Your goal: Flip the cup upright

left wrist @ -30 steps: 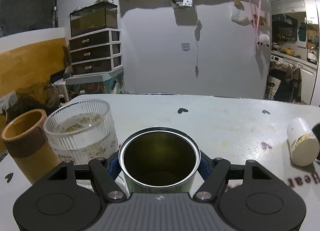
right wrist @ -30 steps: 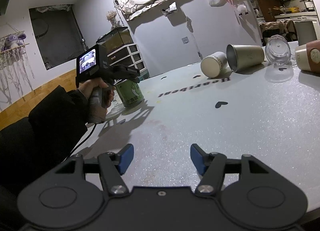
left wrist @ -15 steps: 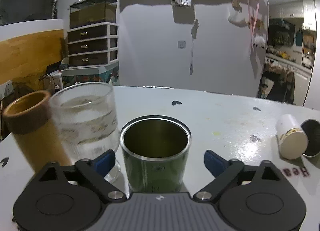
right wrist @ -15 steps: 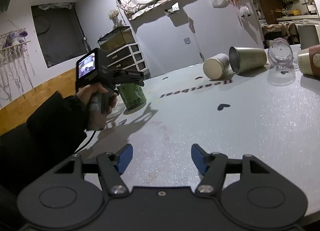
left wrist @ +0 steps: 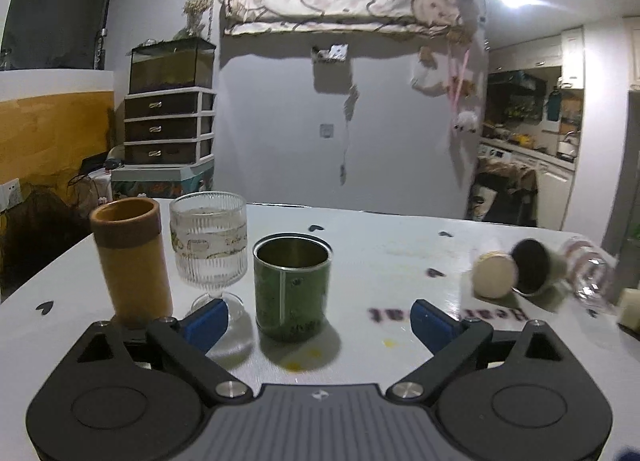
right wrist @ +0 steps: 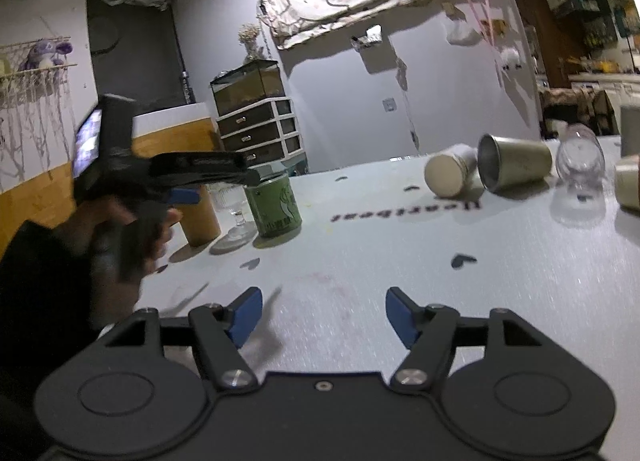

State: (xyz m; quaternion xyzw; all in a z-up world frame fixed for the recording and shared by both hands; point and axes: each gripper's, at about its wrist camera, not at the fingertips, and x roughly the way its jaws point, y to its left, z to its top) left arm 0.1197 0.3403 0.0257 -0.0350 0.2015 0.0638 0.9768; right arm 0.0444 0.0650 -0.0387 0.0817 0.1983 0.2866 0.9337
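Note:
A green metal cup (left wrist: pixel 292 287) stands upright on the white table (left wrist: pixel 380 245), mouth up; it also shows in the right wrist view (right wrist: pixel 274 205). My left gripper (left wrist: pixel 316 321) is open and empty, drawn back just short of the cup. My right gripper (right wrist: pixel 322 315) is open and empty above the table's near part. Further right lie a cream cup (right wrist: pixel 450 175), a steel cup (right wrist: pixel 514 167) and a clear glass (right wrist: pixel 580 159), all on their sides.
An upright tan cup (left wrist: pixel 130 261) and a ribbed stemmed glass (left wrist: pixel 210 245) stand just left of the green cup. Another cup (right wrist: pixel 628 185) sits at the far right edge. The person's hand holds the left gripper (right wrist: pixel 132 217).
My left gripper has let go of the green cup, opened wide and pulled back from it. The cup now stands free. My right gripper stayed open and shifted slightly.

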